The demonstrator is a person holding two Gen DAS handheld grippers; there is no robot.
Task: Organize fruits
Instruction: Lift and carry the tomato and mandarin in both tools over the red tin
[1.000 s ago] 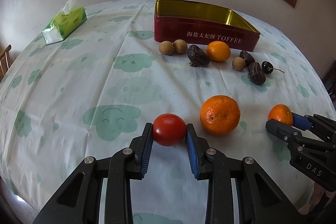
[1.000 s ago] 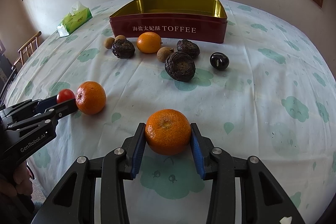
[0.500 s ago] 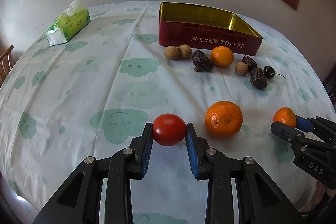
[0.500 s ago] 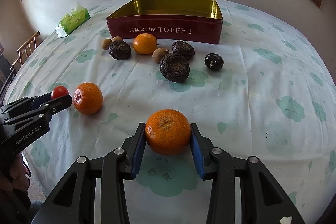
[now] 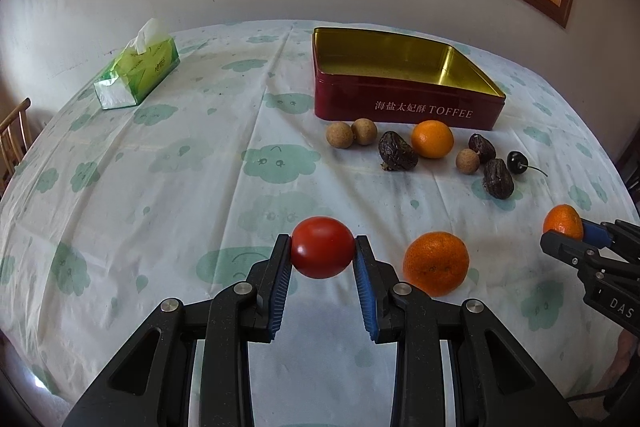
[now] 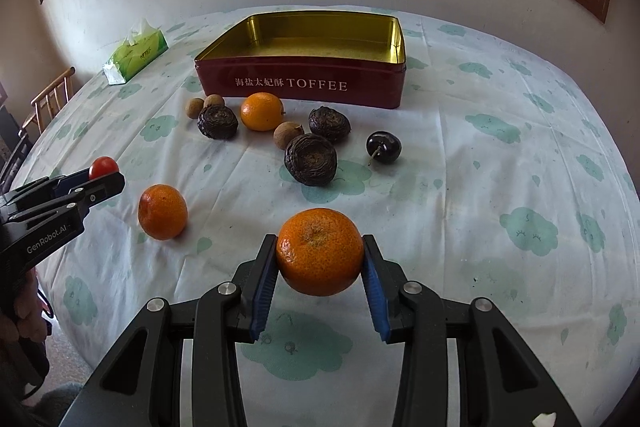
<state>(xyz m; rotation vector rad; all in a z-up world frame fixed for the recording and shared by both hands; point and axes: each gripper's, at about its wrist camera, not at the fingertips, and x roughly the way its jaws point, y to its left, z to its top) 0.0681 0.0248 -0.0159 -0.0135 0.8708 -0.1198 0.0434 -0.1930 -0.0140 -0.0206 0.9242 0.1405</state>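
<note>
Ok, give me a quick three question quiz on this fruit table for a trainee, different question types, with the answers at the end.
1. True or false: the toffee tin already holds fruit.
2. Which fruit does the left gripper grip? A) cherry B) tomato C) longan
3. Fill in: the right gripper is shut on a ____, and one more lies loose on the tablecloth between the two grippers.

Key
1. False: the tin is empty.
2. B: the tomato.
3. Mandarin: held mandarin, loose mandarin.
</note>
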